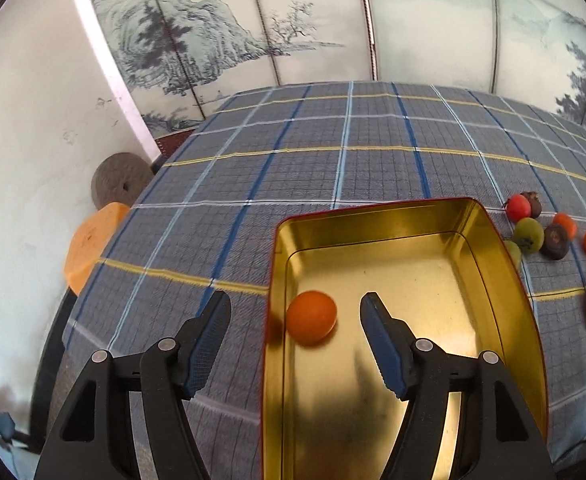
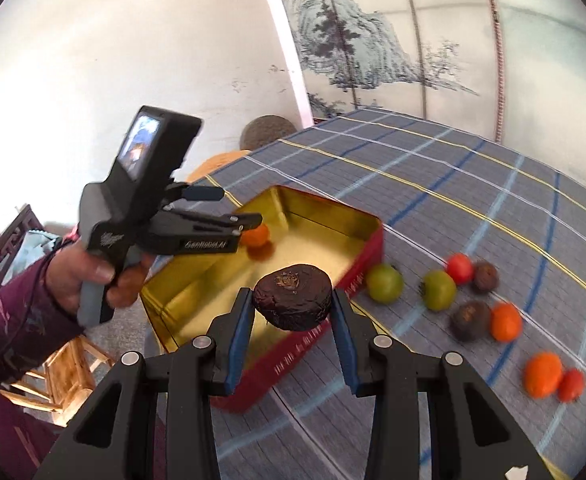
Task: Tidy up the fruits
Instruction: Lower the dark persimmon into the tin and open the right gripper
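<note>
Wrinkled dark fruit (image 2: 292,303), matte skin

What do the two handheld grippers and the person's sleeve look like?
Both the left gripper and the right gripper have black angular linkage arms, silver pivot pins and blue ribbed pads. The left unit carries a small lit screen and white lettering. The sleeve is dark purple, patterned.

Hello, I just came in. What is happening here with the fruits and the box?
A person is sorting small fruits into a gold-lined tin box on a checked tablecloth. The left hand-held gripper is open above the box, with one orange fruit lying inside. The right hand-held gripper is shut on a dark brown fruit, held above the box's near side. Green, red, orange and dark fruits still lie on the cloth beside the box.
</note>
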Available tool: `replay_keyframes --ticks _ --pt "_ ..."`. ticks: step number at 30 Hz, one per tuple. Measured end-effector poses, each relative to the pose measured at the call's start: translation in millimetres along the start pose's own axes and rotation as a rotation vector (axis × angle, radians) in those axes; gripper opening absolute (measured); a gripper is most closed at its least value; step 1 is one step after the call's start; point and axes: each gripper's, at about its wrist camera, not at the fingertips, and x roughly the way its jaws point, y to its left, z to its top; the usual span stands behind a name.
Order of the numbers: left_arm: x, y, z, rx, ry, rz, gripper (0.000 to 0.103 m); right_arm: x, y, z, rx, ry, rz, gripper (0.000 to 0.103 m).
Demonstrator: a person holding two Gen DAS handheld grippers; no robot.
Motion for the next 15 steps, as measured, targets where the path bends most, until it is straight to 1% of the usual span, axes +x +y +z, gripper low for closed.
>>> replay_keyframes --ticks 5,11,15 --pt "-17 7 -14 -0.053 -0.013 0.001 0.074 40 -4 18 0.005 0.043 0.019 0.036" --pt "-23 13 -29 -0.081 -0.001 0.002 0.075 78 -1 30 -0.006 0.098 0.012 0.036" --pt "-25 18 -35 -0.093 0.007 0.001 0.075 92 -4 34 0.011 0.115 -0.002 0.036"
